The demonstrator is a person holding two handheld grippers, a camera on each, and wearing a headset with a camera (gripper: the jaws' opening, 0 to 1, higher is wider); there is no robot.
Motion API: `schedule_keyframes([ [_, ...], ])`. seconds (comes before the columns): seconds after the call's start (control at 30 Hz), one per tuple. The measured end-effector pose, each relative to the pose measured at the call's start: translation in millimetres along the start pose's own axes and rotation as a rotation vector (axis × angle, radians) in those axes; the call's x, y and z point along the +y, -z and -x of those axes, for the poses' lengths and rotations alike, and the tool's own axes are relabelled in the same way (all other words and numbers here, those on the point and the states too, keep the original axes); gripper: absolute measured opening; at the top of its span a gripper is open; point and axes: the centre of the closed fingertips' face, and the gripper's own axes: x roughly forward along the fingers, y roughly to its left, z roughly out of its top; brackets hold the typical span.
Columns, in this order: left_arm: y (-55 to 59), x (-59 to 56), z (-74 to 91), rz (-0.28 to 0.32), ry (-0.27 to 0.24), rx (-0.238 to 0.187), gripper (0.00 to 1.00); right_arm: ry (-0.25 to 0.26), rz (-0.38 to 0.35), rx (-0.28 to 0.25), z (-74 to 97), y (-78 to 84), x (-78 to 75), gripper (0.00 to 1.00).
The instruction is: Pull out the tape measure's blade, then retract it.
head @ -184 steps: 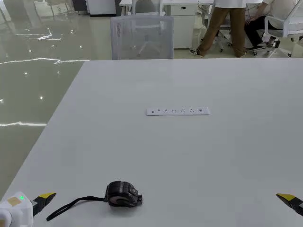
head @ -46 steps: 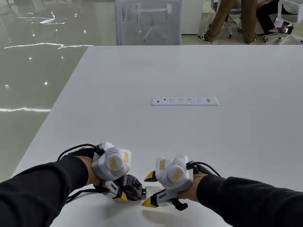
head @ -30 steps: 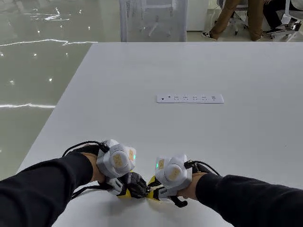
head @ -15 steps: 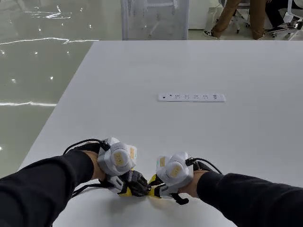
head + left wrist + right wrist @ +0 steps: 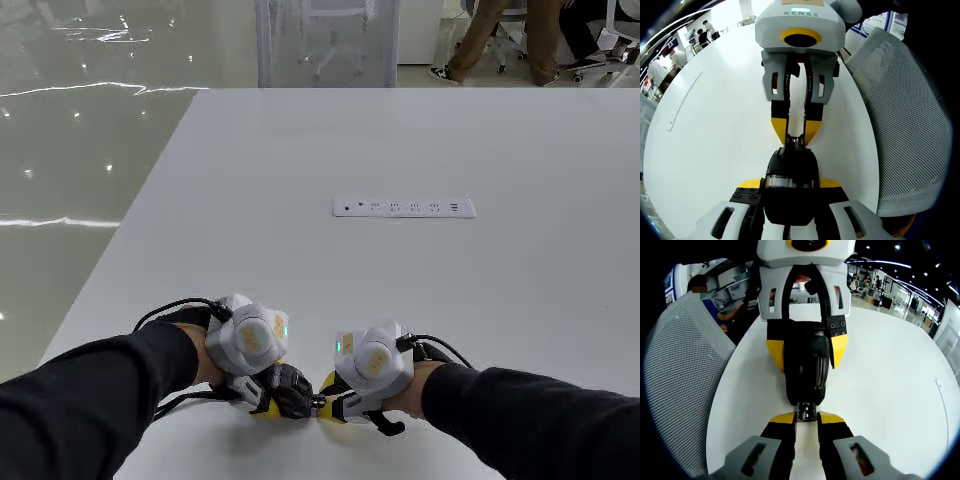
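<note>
My left hand-held gripper (image 5: 276,396) is clamped around the black case of the tape measure (image 5: 790,186), one yellow-tipped jaw on each flat side. The case sits low over the bench (image 5: 300,250), close to its near edge and not far from its left edge. My right hand-held gripper (image 5: 806,418) faces it nose to nose, jaws drawn narrow and pinched on the blade's end hook (image 5: 805,411), which sits right at the mouth of the case, so almost no blade is out. A grey mesh chair (image 5: 905,125) stands just off the bench edge beside my hands. To my right the white top runs on bare and wide. Ahead it is open as far as a white power strip (image 5: 404,208) lying crosswise mid-bench, with more bare surface beyond that. Past the left edge is glossy floor (image 5: 70,150). At the far edge stands another mesh chair (image 5: 325,40), and a person's legs (image 5: 495,35) show further back to the right.
</note>
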Motion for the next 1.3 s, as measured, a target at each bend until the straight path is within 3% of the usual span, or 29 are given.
schedule_keyframes([
  [0.2,0.3,0.9,0.0,0.009,0.000,-0.002,0.34,-0.005,-0.031,-0.018,-1.4,-4.1,-0.8,0.13],
  [0.33,0.5,1.0,0.2,0.012,-0.004,-0.001,0.34,-0.003,0.004,-0.016,-2.8,-4.0,-0.8,0.12],
  [0.7,1.2,1.2,0.7,0.031,-0.004,0.000,0.34,-0.001,-0.021,-0.017,-0.5,-3.3,-1.9,0.11],
  [1.3,0.5,1.4,0.9,0.038,-0.018,-0.007,0.35,-0.004,-0.035,-0.001,8.1,6.4,-3.6,0.11],
])
